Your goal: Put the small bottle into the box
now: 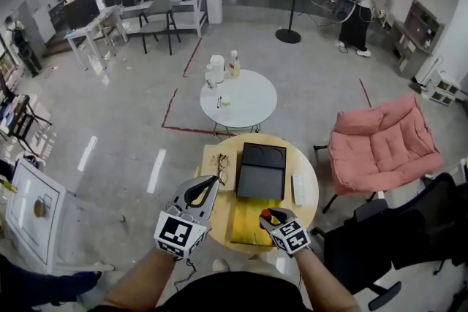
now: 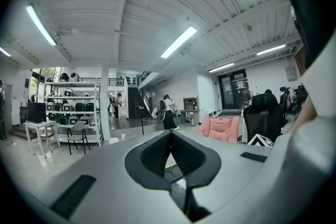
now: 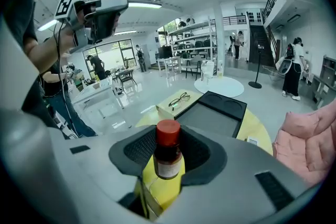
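A small dark bottle (image 3: 168, 157) with a red cap (image 1: 266, 215) stands upright between the jaws of my right gripper (image 3: 169, 150), which is shut on it. In the head view, that gripper (image 1: 270, 218) hovers over the yellow cloth (image 1: 247, 224) at the near edge of the round wooden table (image 1: 307, 173). The black box (image 1: 260, 170) lies flat at the table's middle, just beyond the bottle, and also shows in the right gripper view (image 3: 214, 114). My left gripper (image 1: 207, 188) is raised at the table's left edge, its jaws (image 2: 170, 139) pressed together with nothing between them.
Glasses (image 1: 221, 169) lie left of the box and a white remote (image 1: 297, 190) lies to its right. A white round table (image 1: 252, 100) with bottles stands beyond. A pink chair (image 1: 384, 146) and a dark chair (image 1: 409, 230) stand to the right.
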The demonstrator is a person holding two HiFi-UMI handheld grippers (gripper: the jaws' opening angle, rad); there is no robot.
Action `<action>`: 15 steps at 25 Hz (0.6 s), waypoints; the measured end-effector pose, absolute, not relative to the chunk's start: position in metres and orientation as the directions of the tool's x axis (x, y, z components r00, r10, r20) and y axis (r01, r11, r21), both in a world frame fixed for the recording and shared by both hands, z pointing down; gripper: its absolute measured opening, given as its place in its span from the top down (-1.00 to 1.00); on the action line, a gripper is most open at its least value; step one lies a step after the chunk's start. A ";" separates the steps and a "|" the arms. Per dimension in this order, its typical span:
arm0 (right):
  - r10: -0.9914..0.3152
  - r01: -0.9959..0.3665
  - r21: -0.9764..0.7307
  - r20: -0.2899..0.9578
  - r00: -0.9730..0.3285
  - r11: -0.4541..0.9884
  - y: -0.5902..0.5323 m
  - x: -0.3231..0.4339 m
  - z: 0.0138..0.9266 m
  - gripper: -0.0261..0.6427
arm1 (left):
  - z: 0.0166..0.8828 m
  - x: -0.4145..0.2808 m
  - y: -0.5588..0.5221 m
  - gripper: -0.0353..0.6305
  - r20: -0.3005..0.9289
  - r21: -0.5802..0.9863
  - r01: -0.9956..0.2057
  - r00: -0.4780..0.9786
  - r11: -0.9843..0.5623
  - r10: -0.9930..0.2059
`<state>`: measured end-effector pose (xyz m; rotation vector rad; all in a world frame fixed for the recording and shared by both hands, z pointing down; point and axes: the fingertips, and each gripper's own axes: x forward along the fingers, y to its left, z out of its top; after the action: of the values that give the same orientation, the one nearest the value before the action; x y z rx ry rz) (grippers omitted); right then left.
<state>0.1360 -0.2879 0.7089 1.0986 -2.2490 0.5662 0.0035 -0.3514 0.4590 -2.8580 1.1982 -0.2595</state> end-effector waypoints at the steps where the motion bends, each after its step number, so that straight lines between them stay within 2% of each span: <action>1: -0.562 -0.810 -0.124 0.660 -0.499 0.573 -0.288 0.136 0.716 0.47 | 0.459 0.003 -0.352 0.84 0.141 -0.094 -0.705 0.689 -0.702 -0.711; 15: -0.449 -0.810 -0.151 0.767 -0.458 0.567 -0.285 0.139 0.789 0.47 | 0.467 -0.001 -0.356 0.84 0.160 -0.094 -0.706 0.685 -0.702 -0.710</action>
<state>0.1394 -0.2847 0.7894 1.0024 -2.1092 0.6698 -0.0010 -0.3564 0.4665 -2.8615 1.2025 -0.2883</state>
